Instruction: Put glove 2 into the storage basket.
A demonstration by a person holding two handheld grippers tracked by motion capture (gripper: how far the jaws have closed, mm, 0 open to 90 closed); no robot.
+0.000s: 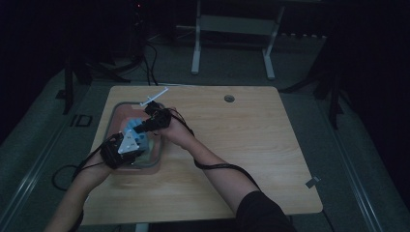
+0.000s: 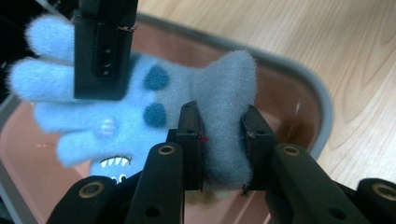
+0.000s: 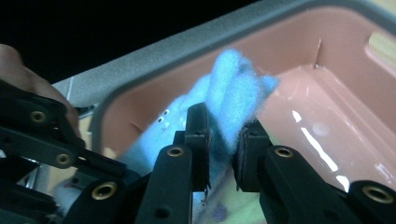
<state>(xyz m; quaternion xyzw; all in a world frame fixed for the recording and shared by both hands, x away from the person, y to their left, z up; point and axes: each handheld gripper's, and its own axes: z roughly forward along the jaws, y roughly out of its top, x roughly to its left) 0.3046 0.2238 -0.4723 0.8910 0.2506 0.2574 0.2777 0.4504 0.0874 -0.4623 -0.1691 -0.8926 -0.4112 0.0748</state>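
Both tongs, left (image 2: 222,149) and right (image 3: 223,149), clamped on opposite ends of plush (image 2: 140,112), stretched lengthwise over tub (image 2: 322,112), right farther.

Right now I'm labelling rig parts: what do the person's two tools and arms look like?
Both tools are black with two flat-padded jaws and brass-ringed pivot holes. The left tool carries a grey three-cornered plate; the right tool does not show one. Black cables trail from each. Forearms are bare, with a dark short sleeve on the right.

Fuzzy blue plush glove (image 2: 140,107), glossy pink plastic tub (image 3: 336,93), matt wood-grain table (image 1: 241,135)
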